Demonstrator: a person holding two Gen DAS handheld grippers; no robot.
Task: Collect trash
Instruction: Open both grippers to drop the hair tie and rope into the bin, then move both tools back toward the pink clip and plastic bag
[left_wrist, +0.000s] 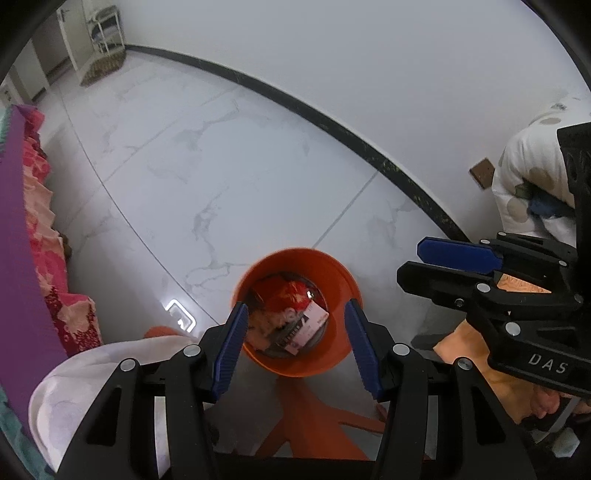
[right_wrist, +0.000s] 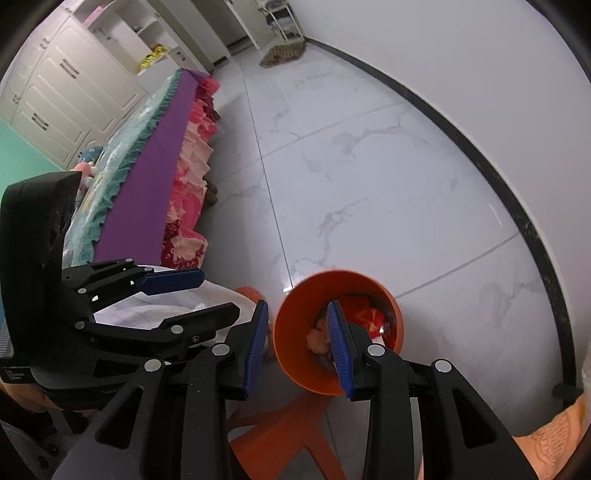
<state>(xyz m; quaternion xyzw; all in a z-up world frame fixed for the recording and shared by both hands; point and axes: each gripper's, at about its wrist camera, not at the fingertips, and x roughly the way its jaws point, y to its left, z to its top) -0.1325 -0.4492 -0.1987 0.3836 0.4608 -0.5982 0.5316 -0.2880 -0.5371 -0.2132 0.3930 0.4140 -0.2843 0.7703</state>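
Both grippers are hovering above an orange bin (left_wrist: 295, 314) that is standing on the white marble floor (left_wrist: 184, 166), close to an orange plastic stool (left_wrist: 314, 424) partly hidden beneath the tools. The left gripper (left_wrist: 295, 347) is holding its blue-padded fingers well apart, framing the bin's mouth with nothing between them; the right gripper (right_wrist: 299, 343) is likewise spread wide and carrying nothing, one pad crossing over the bin's rim. Inside the bin, collected trash is already lying: a red crumpled wrapper (left_wrist: 288, 295), a small white carton (left_wrist: 306, 328) and some pale scraps that are too blurred to name. Judging from this, a deposit looks finished and the work is sitting between drops, with both tools free for another pickup. No loose litter is showing on the visible floor, so the next move is probably calling for turning away from the bin to search near the edge of the bed (right_wrist: 155, 177) or beyond the white cloth (right_wrist: 166, 306) lying at the bed's near corner, then closing on whatever piece turns up.
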